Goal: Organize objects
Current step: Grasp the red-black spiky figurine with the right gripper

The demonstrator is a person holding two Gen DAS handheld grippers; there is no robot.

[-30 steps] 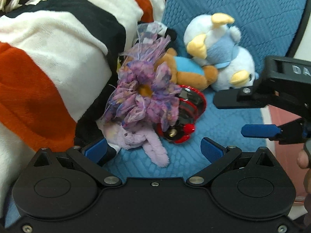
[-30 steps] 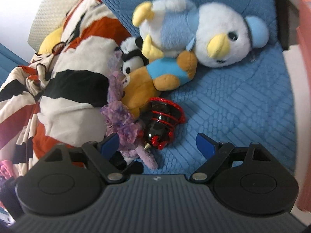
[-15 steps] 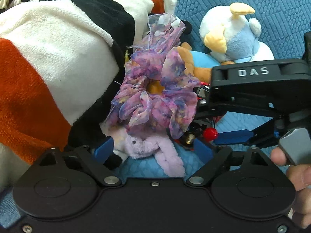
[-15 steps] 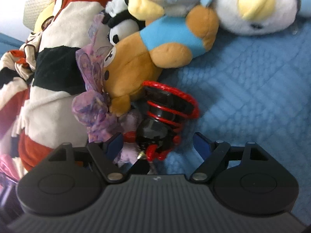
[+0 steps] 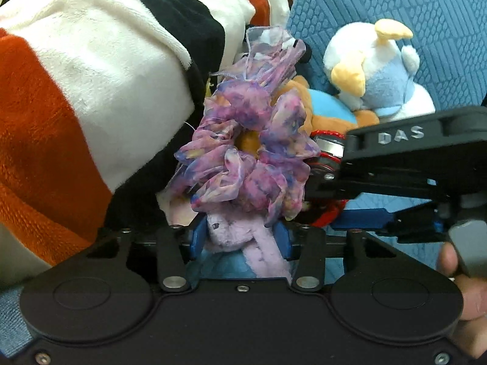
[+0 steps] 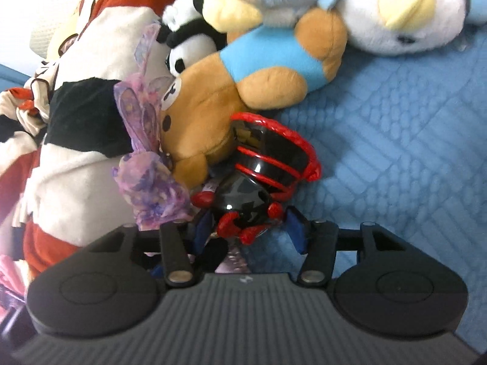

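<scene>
The lilac plush rabbit (image 5: 234, 234) lies on the blue quilted seat cushion (image 5: 380, 200), at the nearest point of the pile, and the left tongs (image 5: 240, 237) are closed on it: its two blue pads (image 5: 196, 237) press the soft body from both sides, and one long ear hangs down toward the camera. Just beside it, the right tongs (image 6: 248, 228) grip the red and black spinning-top toy (image 6: 261, 182) at its narrow lower end, with the blue pads touching the red knobs on each side. A purple gauze scrunchie (image 5: 249, 158) rests on top of the rabbit and touches the top toy. Behind the scrunchie lies a brown plush bear (image 6: 213, 115) in a light blue shirt, its face pressed against the toy's wide red rim. To the left side a striped blanket (image 5: 91, 85) in white, orange and black rises in a heap against these things. A small panda plush (image 6: 188, 45) shows between the blanket and the bear. Farthest, against the back of the cushion, sits a white and blue plush bird (image 6: 380, 9) with yellow beak.
</scene>
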